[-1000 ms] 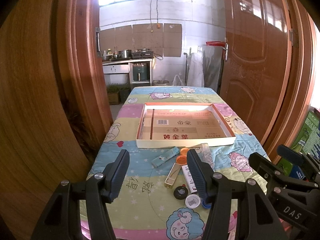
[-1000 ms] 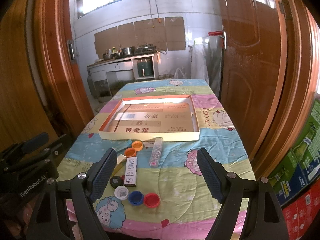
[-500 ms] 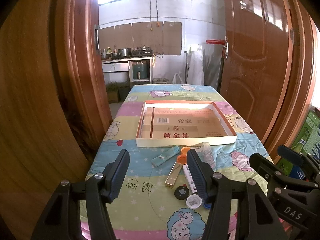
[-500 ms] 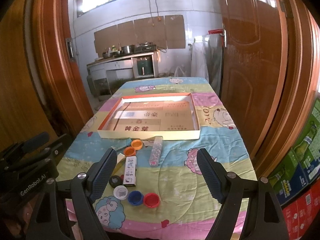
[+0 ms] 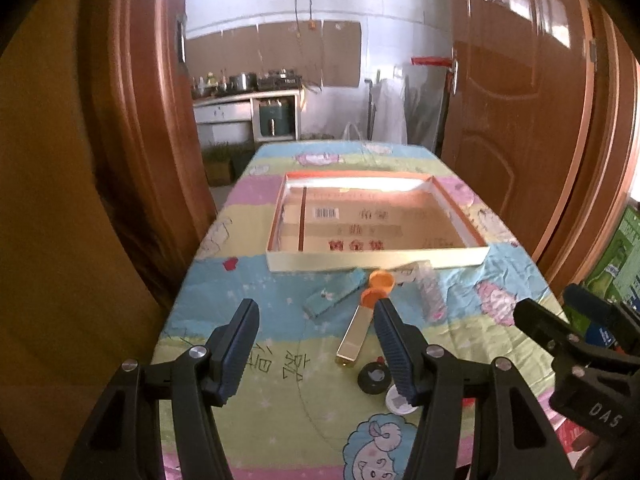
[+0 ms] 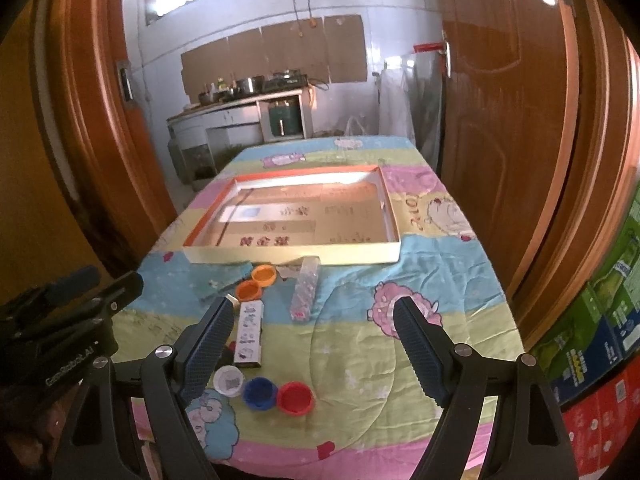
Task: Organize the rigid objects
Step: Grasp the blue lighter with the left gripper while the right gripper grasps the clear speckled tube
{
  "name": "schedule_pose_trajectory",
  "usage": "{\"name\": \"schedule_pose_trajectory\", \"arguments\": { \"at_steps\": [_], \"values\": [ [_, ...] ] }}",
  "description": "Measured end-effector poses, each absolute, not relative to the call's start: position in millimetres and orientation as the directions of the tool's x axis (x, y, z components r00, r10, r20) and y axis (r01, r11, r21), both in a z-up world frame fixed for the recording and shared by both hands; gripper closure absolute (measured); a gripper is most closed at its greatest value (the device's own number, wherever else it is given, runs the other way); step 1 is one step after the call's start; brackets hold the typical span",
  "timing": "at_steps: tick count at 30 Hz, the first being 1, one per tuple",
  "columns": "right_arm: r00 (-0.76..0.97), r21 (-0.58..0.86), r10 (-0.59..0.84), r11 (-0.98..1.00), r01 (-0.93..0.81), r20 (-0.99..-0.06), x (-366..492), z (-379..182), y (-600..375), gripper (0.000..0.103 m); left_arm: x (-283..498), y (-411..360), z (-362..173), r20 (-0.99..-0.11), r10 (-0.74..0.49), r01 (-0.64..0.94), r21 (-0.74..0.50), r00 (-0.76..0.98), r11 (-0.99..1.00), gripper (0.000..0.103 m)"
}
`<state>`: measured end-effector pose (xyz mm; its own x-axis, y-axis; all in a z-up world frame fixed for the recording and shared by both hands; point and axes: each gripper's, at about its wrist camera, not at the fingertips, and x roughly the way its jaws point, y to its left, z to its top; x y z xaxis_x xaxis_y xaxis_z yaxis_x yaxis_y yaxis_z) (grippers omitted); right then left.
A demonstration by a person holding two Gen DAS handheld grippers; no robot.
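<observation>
A shallow cardboard tray (image 5: 376,260) (image 6: 288,258) lies mid-table, holding nothing. In front of it lie small items: two orange caps (image 6: 256,282) (image 5: 378,286), a teal flat box (image 5: 334,294), a gold bar (image 5: 354,334), a clear tube (image 6: 306,294) (image 5: 428,292), a white carton (image 6: 249,334), a black cap (image 5: 373,376), a white cap (image 6: 228,380), a blue cap (image 6: 260,392) and a red cap (image 6: 295,397). My left gripper (image 5: 316,344) is open and empty above the near table edge. My right gripper (image 6: 310,344) is open and empty, to the right of the items.
The table wears a pastel cartoon cloth (image 6: 400,340). Wooden doors (image 5: 520,100) stand close on both sides. Stacked cartons (image 6: 600,320) sit on the floor at the right. A kitchen counter (image 5: 248,96) is far behind.
Both grippers have moved forward and a little lower toward the table; the tray and items look nearer. Nothing on the table has moved.
</observation>
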<state>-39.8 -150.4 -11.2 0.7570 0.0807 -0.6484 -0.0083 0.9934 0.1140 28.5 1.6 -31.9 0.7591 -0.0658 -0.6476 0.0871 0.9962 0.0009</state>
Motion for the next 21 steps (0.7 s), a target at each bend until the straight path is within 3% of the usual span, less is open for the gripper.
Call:
{"name": "schedule_pose_trajectory", "arguments": {
  "at_steps": [11,21],
  "values": [
    [0.685,0.141,0.096,0.99,0.009,-0.722,7.2,-51.3,-156.4,0.02,94.9,-1.3,-84.0,-0.737,-0.195,0.248,-0.039,0.647,0.968,0.043],
    [0.642,0.158,0.122,0.987,-0.001,-0.757,49.8,-74.4,-151.7,0.02,138.6,-2.6,-113.2,-0.783,-0.231,0.366,-0.004,0.578,0.931,0.051]
  ]
}}
